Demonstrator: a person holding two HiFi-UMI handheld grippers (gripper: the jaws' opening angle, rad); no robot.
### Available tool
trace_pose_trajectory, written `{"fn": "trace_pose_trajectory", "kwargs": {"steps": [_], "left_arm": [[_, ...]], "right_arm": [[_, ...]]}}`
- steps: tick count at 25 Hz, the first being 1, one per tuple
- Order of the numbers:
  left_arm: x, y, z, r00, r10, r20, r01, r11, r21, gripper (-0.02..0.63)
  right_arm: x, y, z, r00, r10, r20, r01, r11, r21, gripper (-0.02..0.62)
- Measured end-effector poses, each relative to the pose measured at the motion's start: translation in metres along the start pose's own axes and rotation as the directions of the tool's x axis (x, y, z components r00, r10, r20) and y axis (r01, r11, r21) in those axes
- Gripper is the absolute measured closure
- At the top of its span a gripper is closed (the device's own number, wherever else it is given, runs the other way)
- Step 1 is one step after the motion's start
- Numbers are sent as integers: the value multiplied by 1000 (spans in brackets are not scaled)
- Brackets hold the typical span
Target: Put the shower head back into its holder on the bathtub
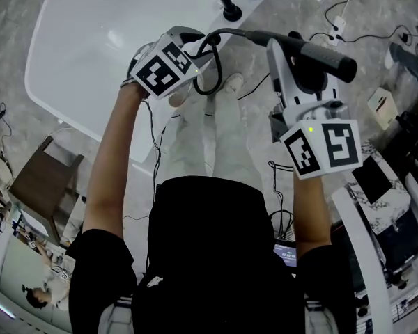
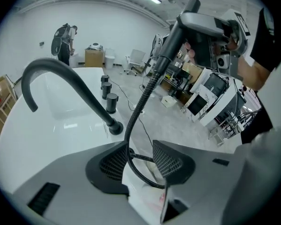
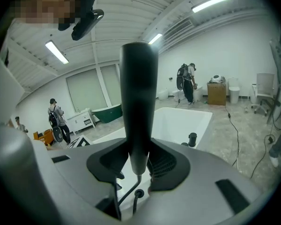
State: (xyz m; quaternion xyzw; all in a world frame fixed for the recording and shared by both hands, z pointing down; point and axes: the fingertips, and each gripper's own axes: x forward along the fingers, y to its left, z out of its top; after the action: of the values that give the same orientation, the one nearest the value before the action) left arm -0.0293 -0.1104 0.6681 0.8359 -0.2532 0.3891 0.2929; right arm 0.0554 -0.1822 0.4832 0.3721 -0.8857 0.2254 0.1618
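Nearest: R gripper (image 3: pixel 138 162), off the bathtub's (image 1: pixel 76 54) outer side, is clamped on the black shower head (image 3: pixel 138 102). Pads are tight on the handle, which sticks up past the jaws. So the head is in hand, over the floor (image 1: pixel 254 110) beside the tub, not on the tub yet.

Next out: L gripper (image 2: pixel 141 159), about over the tub's edge, jaws apart. The hose (image 2: pixel 141 102) runs thru the gap & loops below, but the pads aren't pressing it, so it's corralled, not gripped.

Beyond that, on the tub rim: the curved black spout (image 2: pixel 65 76) & a row of short black fittings (image 2: pixel 111 102) just behind its base. Holder is prob. one of those; can't tell which from here.

Past the tub's far end: open floor, ppl (image 3: pixel 187 83) standing well away.

Progress, as I read it: the head is picked up & the hose slack is roughly under control. Left to do: carry the head over to the rim, line the handle up w/ the holder, seat it, let go. Approx. mid-task, w/ placement not begun.
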Motion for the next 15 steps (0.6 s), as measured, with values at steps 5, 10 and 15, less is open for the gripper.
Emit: {"fn": "trace_pose_trajectory", "kwargs": {"steps": [5, 10, 15], "left_arm": [[27, 13, -5, 1000, -14, 0, 14, 999, -35, 416], [40, 22, -5, 1000, -6, 9, 6, 998, -63, 410], [53, 25, -13, 1000, -16, 1, 16, 997, -77, 403]], "right_arm": [[4, -5, -8, 1000, -2, 0, 2, 1000, 29, 453], [4, -7, -6, 1000, -1, 8, 1, 999, 51, 453], [5, -3, -8, 1000, 11, 7, -12, 998, 69, 453]]}}
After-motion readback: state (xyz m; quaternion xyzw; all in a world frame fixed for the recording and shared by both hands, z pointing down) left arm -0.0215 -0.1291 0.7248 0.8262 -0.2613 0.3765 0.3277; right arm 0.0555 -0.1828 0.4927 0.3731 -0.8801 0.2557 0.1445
